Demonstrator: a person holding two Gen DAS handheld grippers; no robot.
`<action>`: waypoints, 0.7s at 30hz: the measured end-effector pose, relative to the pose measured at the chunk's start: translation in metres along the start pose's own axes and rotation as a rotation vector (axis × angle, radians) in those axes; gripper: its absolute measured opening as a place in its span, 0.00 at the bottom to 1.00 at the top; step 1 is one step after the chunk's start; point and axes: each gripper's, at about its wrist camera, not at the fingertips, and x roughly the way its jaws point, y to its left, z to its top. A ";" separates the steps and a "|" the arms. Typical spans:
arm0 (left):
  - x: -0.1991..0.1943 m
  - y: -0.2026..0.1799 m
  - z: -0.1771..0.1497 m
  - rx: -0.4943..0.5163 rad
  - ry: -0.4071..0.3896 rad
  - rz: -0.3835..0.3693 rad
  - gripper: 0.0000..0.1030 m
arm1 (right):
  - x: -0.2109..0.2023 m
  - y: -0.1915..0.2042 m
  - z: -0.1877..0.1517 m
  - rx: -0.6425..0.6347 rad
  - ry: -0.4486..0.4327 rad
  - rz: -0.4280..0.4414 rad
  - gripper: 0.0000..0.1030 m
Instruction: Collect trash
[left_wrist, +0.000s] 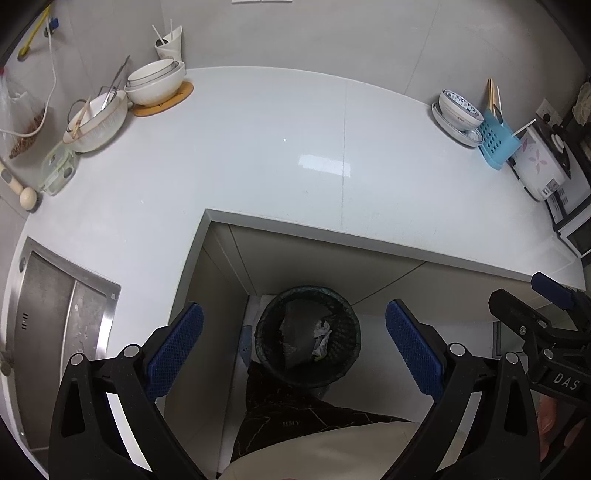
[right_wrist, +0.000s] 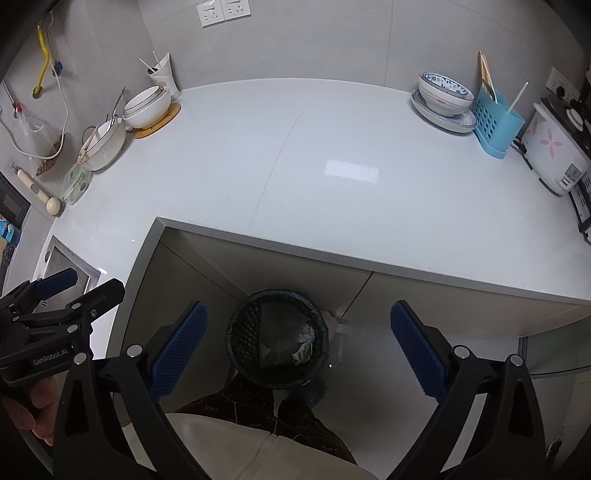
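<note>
Both the left gripper (left_wrist: 294, 347) and the right gripper (right_wrist: 299, 347) hang spread and empty above the bin (left_wrist: 307, 338), which holds crumpled paper (left_wrist: 322, 338).

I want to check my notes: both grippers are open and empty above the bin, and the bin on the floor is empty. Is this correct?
One mistake: the bin is not empty. The left wrist view shows crumpled paper inside. Left gripper and right gripper are indeed open and empty.

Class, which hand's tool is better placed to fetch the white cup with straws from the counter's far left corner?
Left, probably. Both the left tool and right tool hang open over the bin, but the left sits nearer the cup; the right would cross it.
</note>
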 end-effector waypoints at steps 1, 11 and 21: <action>0.001 0.000 0.000 0.002 0.002 0.001 0.94 | 0.000 0.000 0.000 0.000 0.001 0.001 0.92; 0.000 -0.001 -0.001 0.002 -0.007 0.009 0.94 | 0.001 0.003 -0.001 -0.006 0.001 0.001 0.92; -0.002 0.000 -0.003 0.007 -0.020 0.007 0.94 | 0.000 0.005 -0.002 -0.010 0.000 0.002 0.92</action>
